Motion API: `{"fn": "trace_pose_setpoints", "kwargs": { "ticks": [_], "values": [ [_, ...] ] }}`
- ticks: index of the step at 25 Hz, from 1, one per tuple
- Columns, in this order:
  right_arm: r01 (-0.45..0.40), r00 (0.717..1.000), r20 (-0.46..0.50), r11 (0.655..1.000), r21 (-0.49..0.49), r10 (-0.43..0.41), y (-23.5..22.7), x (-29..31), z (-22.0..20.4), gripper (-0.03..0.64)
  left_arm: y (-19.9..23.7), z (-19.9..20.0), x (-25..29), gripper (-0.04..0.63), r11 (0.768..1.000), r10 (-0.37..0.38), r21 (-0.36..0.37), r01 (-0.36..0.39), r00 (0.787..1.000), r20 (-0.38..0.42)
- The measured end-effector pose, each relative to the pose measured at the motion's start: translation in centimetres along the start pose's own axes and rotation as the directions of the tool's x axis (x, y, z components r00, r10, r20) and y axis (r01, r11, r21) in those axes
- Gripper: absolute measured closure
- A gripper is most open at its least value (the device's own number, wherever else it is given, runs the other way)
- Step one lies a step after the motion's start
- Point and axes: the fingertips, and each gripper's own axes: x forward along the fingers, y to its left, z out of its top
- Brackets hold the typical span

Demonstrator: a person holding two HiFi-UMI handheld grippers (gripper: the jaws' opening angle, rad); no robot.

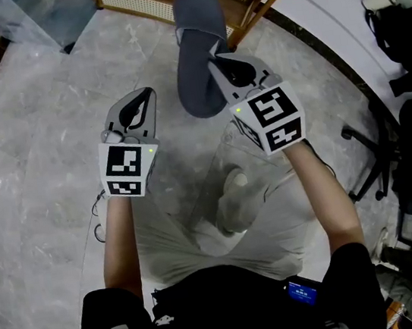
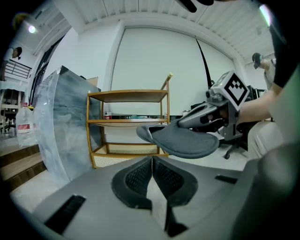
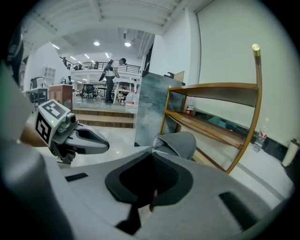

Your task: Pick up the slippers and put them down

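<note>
Grey slipper [image 1: 196, 46]: clamped in right gripper [image 1: 216, 65], held in the air before wooden shelf rack [image 2: 127, 95].
Left gripper [image 1: 146, 94]: jaws together, empty.
Head view only: marble floor [image 1: 27, 148] below.
Right gripper view only: distant person [image 3: 110, 79] on railed upper level.

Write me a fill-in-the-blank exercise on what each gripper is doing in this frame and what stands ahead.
1. The right gripper is shut on a grey ____.
2. The left gripper has its jaws ____, with nothing between them.
3. The held thing hangs clear of the floor, in front of a wooden ____.
Missing words: slipper; shut; shelf.
</note>
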Motion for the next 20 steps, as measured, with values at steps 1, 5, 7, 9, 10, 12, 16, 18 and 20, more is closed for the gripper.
{"fn": "trace_pose_setpoints", "kwargs": {
  "ticks": [1, 5, 7, 9, 10, 12, 16, 18, 20],
  "values": [
    [0.002, 1.000, -0.004, 1.000, -0.003, -0.002, 0.0, 0.1, -0.1, 0.612, 0.1, -0.2, -0.1, 0.589, 1.000, -0.001, -0.001, 0.001, 1.000, 0.001],
    [-0.004, 1.000, -0.013, 1.000, 0.002, 0.004, 0.0, 0.8, -0.7, 0.612, 0.4, -1.0, -0.4, 0.589, 1.000, 0.007, -0.011, -0.007, 1.000, -0.001],
    [-0.018, 1.000, -0.010, 1.000, 0.010, 0.018, 0.2, 1.3, -1.1, 0.612, 0.5, -1.3, -0.5, 0.589, 1.000, 0.011, -0.013, -0.011, 1.000, -0.004],
    [-0.036, 0.999, -0.009, 0.999, 0.007, 0.036, 0.6, 1.9, -1.4, 0.612, 0.7, -1.8, -0.6, 0.589, 1.000, 0.014, -0.015, -0.014, 1.000, -0.007],
    [-0.044, 0.999, -0.011, 0.999, -0.001, 0.044, 0.9, 2.3, -1.5, 0.612, 0.9, -2.0, -0.7, 0.589, 1.000, 0.017, -0.017, -0.017, 1.000, -0.009],
    [-0.060, 0.998, -0.020, 0.998, -0.015, 0.060, 1.3, 3.2, -1.9, 0.612, 1.3, -2.5, -0.8, 0.589, 0.999, 0.027, -0.024, -0.028, 1.000, -0.015],
    [-0.095, 0.995, -0.041, 0.995, -0.029, 0.094, 2.1, 5.4, -3.5, 0.612, 1.8, -3.3, -1.0, 0.589, 0.998, 0.046, -0.031, -0.047, 0.998, -0.032],
    [-0.107, 0.993, -0.055, 0.994, -0.031, 0.105, 2.4, 6.5, -4.6, 0.612, 1.9, -3.6, -1.1, 0.589, 0.998, 0.050, -0.031, -0.051, 0.998, -0.038],
    [-0.122, 0.991, -0.064, 0.992, -0.030, 0.120, 2.9, 7.6, -5.6, 0.612, 2.0, -3.9, -1.1, 0.589, 0.998, 0.053, -0.029, -0.055, 0.998, -0.043]
  ]
}}
